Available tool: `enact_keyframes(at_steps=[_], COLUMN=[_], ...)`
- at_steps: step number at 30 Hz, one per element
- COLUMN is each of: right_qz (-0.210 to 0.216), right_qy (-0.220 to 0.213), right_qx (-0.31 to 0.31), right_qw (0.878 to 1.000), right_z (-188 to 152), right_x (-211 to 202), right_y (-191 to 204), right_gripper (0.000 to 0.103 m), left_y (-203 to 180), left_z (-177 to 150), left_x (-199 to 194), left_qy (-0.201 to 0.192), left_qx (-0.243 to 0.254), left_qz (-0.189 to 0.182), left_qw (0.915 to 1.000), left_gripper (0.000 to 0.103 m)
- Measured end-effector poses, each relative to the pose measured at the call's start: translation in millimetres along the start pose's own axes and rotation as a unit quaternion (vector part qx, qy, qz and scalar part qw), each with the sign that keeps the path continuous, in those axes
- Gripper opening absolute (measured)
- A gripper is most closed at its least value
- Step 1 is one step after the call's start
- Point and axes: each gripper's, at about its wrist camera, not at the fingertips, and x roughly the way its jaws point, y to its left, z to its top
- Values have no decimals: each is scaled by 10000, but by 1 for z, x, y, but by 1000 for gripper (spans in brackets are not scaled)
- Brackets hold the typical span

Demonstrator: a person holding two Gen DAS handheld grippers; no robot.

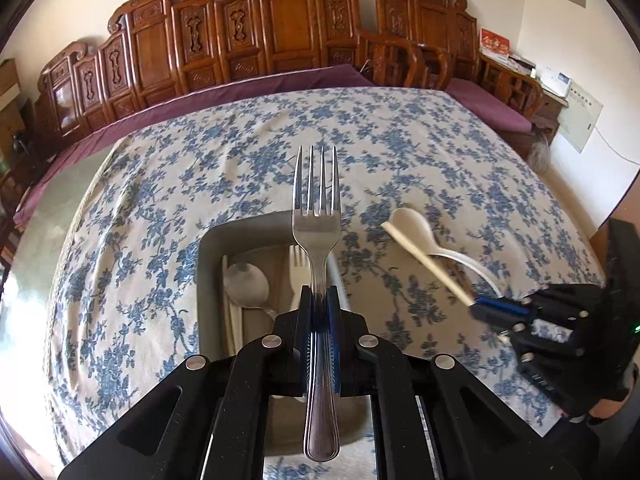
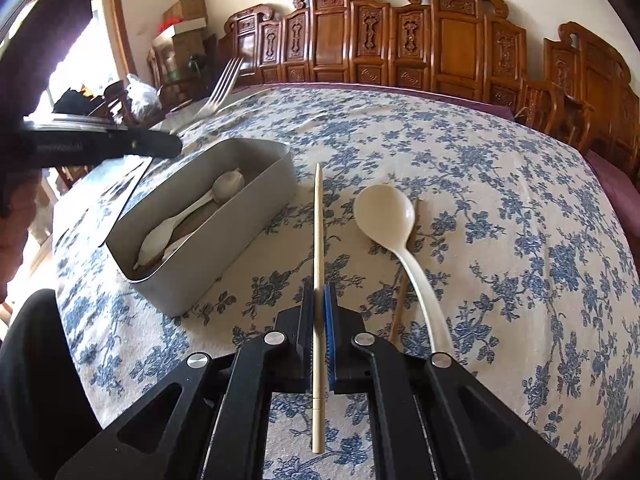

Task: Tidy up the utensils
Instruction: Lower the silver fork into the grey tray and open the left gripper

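Note:
My left gripper (image 1: 319, 294) is shut on a steel fork (image 1: 317, 208) and holds it upright above the grey utensil box (image 1: 208, 248). The box holds a metal spoon (image 1: 246, 284), a white plastic fork (image 1: 298, 268) and pale sticks. My right gripper (image 2: 319, 292) is shut on a wooden chopstick (image 2: 318, 240), held above the cloth right of the grey box (image 2: 240, 232). It also shows in the left wrist view (image 1: 500, 308). A white plastic spoon (image 2: 386, 216) lies on the cloth beside a second chopstick (image 2: 400, 300).
The table has a blue floral cloth (image 1: 400, 152). Carved wooden chairs (image 1: 280, 28) with purple cushions line the far side. Boxes and clutter (image 2: 180, 28) stand at the far left in the right wrist view.

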Motion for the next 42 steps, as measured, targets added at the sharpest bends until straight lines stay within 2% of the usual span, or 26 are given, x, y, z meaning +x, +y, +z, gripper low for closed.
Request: enact_keyframes(at_steps=[11, 19, 28, 33, 37, 42], right_qz=[39, 90, 59, 52, 51, 46], right_qy=[-76, -127, -111, -91, -96, -117], right_qx=[112, 187, 201, 199, 227, 372], right_qw=[9999, 9997, 9997, 9997, 9997, 9992], right_z=[4, 7, 7, 6, 6, 6], right_x=[0, -1, -1, 0, -1, -5], right_y=[-4, -7, -7, -7, -8, -6], right_gripper=[6, 6, 6, 6, 6, 6], left_y=[28, 31, 31, 30, 32, 36], left_z=[-6, -17, -23, -24, -25, -27], left_x=[45, 71, 83, 84, 78, 53], left_qy=[377, 677, 836, 842, 764, 459], left_qx=[-152, -117, -137, -116, -141, -246], left_qz=[165, 244, 261, 317, 317, 216], left_qw=[9990, 9973, 9961, 9959, 9965, 9984], left_gripper=[6, 6, 6, 7, 12, 17])
